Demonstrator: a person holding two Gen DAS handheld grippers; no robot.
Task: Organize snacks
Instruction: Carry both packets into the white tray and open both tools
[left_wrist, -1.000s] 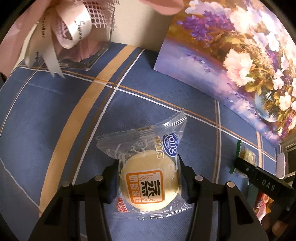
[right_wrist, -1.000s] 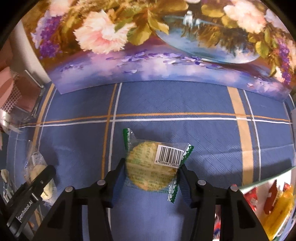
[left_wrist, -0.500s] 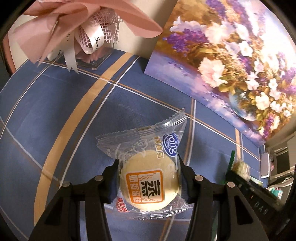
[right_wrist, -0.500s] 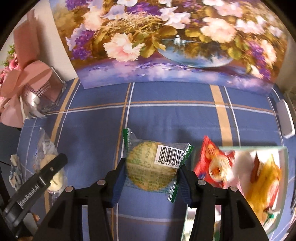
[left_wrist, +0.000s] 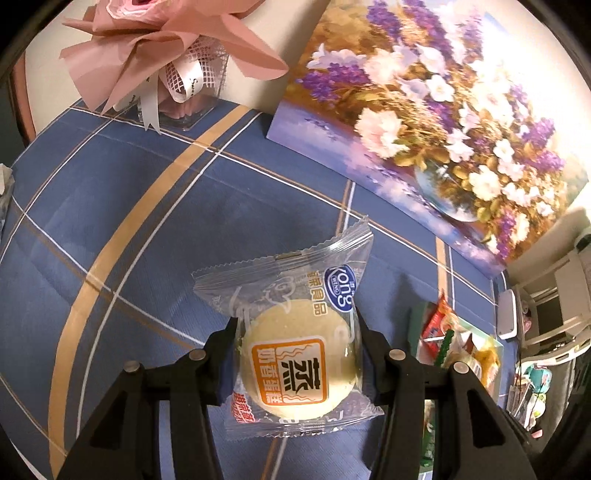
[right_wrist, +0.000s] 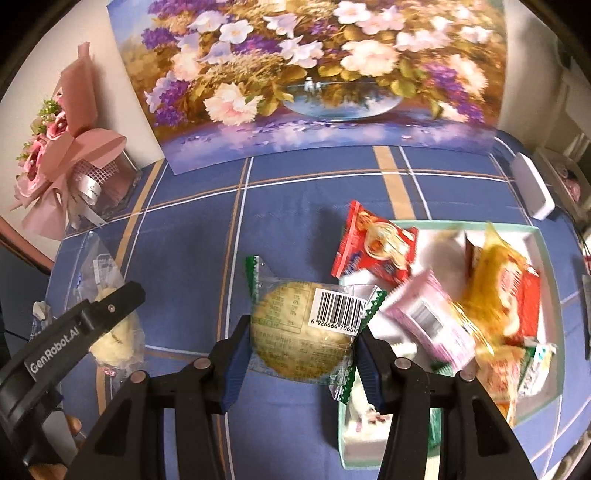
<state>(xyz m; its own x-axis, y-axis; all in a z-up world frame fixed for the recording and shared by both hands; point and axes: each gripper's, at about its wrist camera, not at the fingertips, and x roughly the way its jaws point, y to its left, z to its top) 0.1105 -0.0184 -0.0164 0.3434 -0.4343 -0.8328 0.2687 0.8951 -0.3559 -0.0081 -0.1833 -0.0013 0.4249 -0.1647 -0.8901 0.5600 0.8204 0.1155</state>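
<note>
My left gripper (left_wrist: 295, 354) is shut on a clear-wrapped pale round cake with an orange label (left_wrist: 295, 362), held above the blue plaid tablecloth. In the right wrist view that gripper and its cake (right_wrist: 110, 332) show at the left. My right gripper (right_wrist: 301, 350) is shut on a green-edged packet with a round biscuit and a barcode (right_wrist: 299, 332), also off the table. To the right lies a pale green tray (right_wrist: 550, 266) heaped with several snack packets, among them a red one (right_wrist: 373, 243) over its left rim and a pink one (right_wrist: 428, 317).
A flower painting (right_wrist: 314, 74) leans on the wall at the back of the table. A pink bouquet in a clear vase (right_wrist: 66, 162) stands at the back left. A white box (right_wrist: 532, 188) lies near the right table edge. The tray (left_wrist: 495, 343) shows at right in the left wrist view.
Both grippers have risen and drawn back from the painting, each still gripping its packet. The tray of snacks has come into view at the right.
</note>
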